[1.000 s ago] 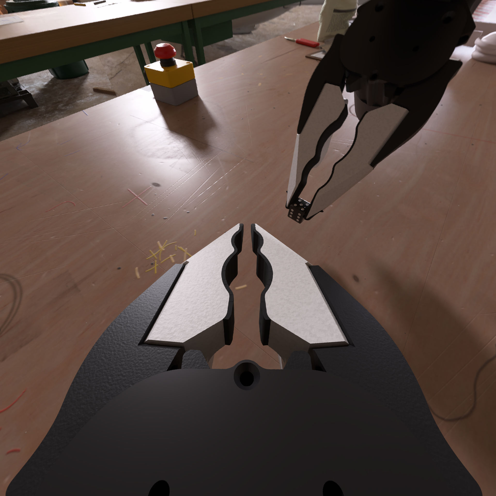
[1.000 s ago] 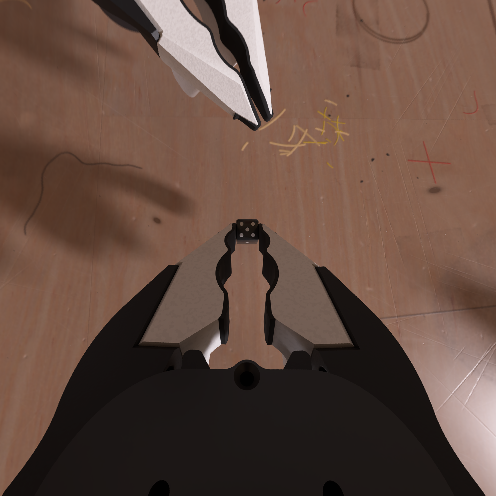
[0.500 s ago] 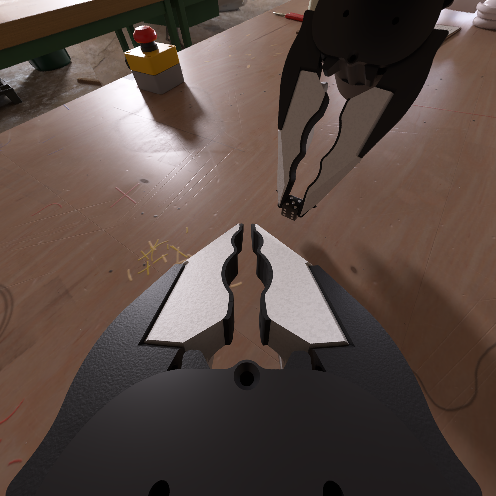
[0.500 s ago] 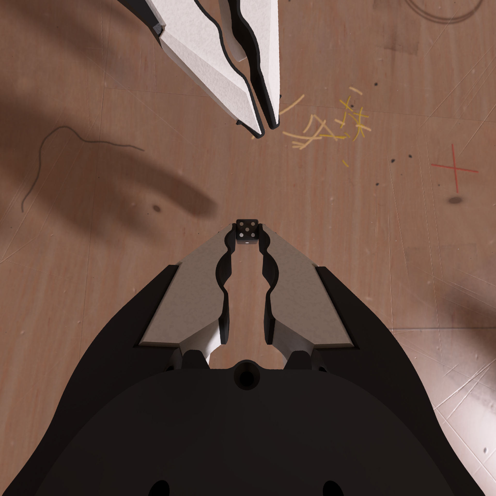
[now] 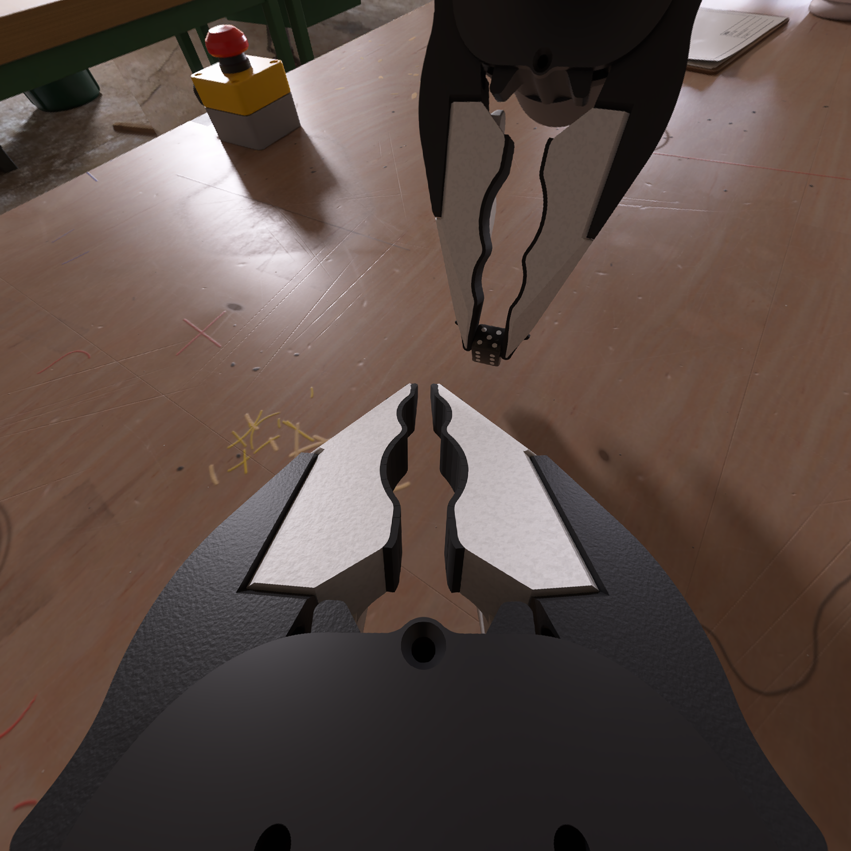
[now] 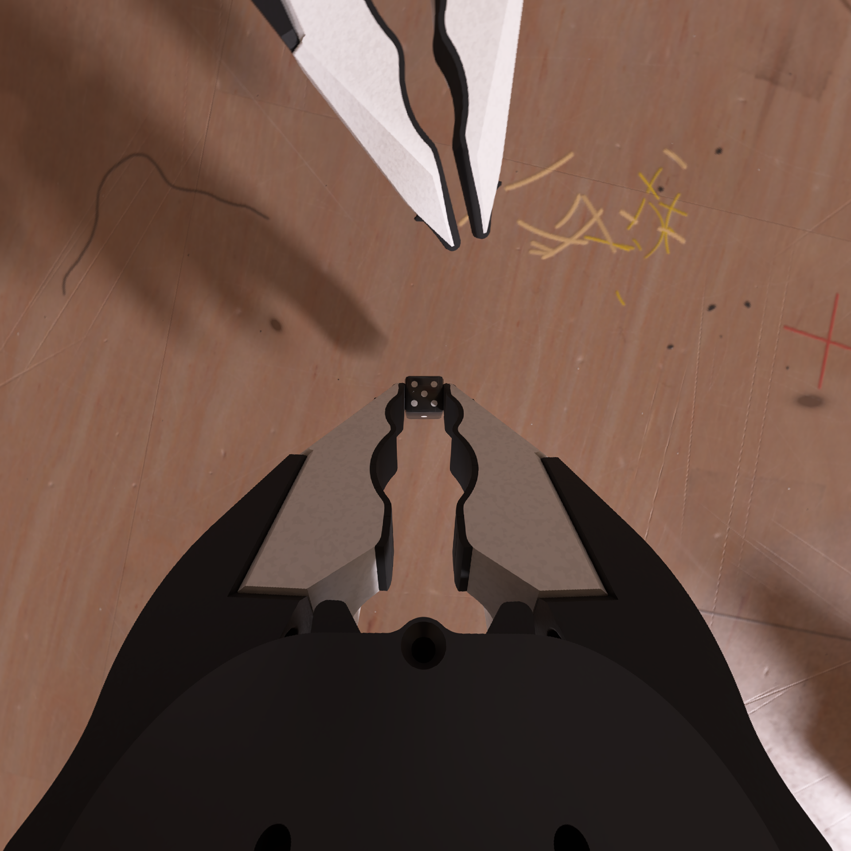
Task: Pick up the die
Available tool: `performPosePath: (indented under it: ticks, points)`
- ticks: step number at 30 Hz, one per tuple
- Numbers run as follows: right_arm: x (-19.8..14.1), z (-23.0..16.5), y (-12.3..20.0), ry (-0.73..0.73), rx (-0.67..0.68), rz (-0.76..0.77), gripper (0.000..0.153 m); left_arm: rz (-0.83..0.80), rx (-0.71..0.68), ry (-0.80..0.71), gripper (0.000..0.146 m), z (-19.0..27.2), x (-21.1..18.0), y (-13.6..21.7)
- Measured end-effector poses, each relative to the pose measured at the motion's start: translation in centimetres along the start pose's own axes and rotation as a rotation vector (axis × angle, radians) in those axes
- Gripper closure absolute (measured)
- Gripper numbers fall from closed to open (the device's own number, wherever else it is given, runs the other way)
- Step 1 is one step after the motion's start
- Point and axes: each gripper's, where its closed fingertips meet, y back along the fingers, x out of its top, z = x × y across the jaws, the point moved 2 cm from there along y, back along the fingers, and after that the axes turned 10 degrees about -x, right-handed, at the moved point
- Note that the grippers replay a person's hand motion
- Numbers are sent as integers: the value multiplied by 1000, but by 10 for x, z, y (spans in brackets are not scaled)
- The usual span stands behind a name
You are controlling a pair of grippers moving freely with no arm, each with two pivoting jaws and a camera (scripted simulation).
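A worn brown wooden table (image 5: 138,483) fills the room in front of me, with many scratches and some pen marks on it.

Nearest, in the left wrist view, my left gripper (image 5: 424,389) holds nothing. Its jaws are almost closed, with only a thin slit between the tips, and it hangs above the table. Just to the left of it some thin yellow shavings (image 5: 269,440) lie on the wood. A little beyond my left tips is my right gripper (image 5: 489,347), pointing down toward me. Its jaws are pressed on the two sides of the die (image 5: 487,344), which sits at the very tips. The die is black with white dots. It looks to be above the table, not on it, though I cannot see a clear gap in this view.

In the right wrist view the die (image 6: 424,397) is again between the tips of my right gripper (image 6: 424,391), the face with five dots toward the camera, and a dark shadow lies on the wood well to the left.

Farther on the table is a red cross mark (image 5: 202,332). At the far edge stands a yellow and grey box with a red push button (image 5: 246,90). At the far right corner lies a sheet of paper (image 5: 732,39). Behind the table there is a bench with green legs (image 5: 276,27).
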Motion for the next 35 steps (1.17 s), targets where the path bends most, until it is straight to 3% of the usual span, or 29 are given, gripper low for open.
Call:
performPosePath:
  ticks: [12, 21, 35]
  points:
    - [2, 3, 0, 256, 90, -48, 137, 2, -2, -7, 141, 1, 0, 0]
    - [3, 5, -1, 317, 156, -20, 137, -14, -36, -37, 141, 7, -1, -2]
    - [2, 7, -2, 278, 211, -9, 137, -67, -68, -232, 146, 23, 5, -29]
